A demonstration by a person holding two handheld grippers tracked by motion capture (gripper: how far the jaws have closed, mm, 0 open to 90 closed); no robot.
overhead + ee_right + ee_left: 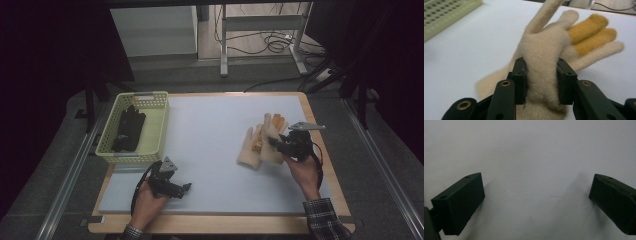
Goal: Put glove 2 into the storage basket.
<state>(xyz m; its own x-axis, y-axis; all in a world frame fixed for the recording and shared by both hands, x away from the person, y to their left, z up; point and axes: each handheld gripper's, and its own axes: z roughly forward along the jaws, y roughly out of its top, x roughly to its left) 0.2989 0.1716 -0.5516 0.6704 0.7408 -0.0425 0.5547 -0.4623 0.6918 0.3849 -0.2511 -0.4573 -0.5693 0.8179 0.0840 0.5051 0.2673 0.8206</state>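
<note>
Gloves: the right gripper [541, 82] pinched a cream glove [541, 50] across the palm, jaws pressed into the wool from both sides, probably so the limp fabric would lift in one piece. It was held at the right side of the white table [210, 135], raised partly off a second cream glove [250, 147] lying flat beside it. A yellow basket [159, 125] at the far left already held a pair of black gloves [129, 129], so that was judged the likely destination. The left gripper [186, 188] rested near the front edge, jaws spread with nothing between them, seemingly waiting. The right gripper view showed the orange fingertips and the pinch; the high view showed the basket's contents and the other glove
</note>
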